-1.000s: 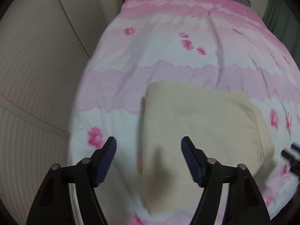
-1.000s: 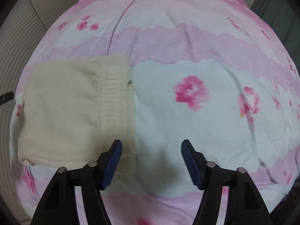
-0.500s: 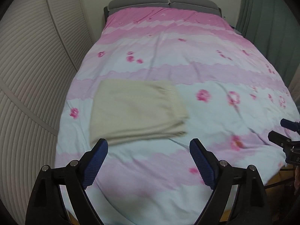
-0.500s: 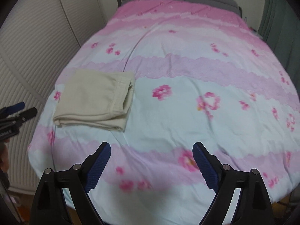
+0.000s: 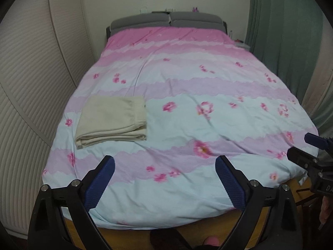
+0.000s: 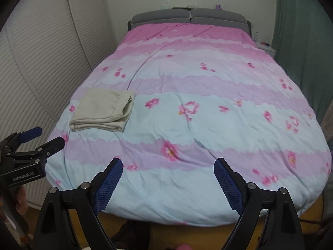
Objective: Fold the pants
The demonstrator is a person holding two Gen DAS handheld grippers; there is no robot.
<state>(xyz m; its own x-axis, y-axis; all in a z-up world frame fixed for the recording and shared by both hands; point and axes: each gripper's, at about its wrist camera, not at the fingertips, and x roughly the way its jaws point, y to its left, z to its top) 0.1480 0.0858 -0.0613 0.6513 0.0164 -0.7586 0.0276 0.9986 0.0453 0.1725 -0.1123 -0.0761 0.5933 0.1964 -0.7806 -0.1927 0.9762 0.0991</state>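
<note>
The cream pants [image 5: 111, 120] lie folded in a neat rectangle on the left side of the bed; they also show in the right wrist view [image 6: 103, 109]. My left gripper [image 5: 164, 162] is open and empty, held back over the foot of the bed, well short of the pants. My right gripper [image 6: 168, 164] is open and empty, likewise back at the foot of the bed. The left gripper also shows at the left edge of the right wrist view [image 6: 41, 137]. The right gripper shows at the right edge of the left wrist view [image 5: 299, 148].
A pink and pale blue flowered duvet [image 5: 208, 104] covers the bed. A grey headboard [image 5: 166, 20] stands at the far end. A ribbed white wardrobe [image 5: 27, 73] runs along the left. A green curtain [image 5: 291, 31] hangs on the right. Wooden floor [image 6: 208, 235] shows below.
Both grippers have drawn back and up from just over the pants to the foot of the bed. The folded pants lie where they were, now far off.
</note>
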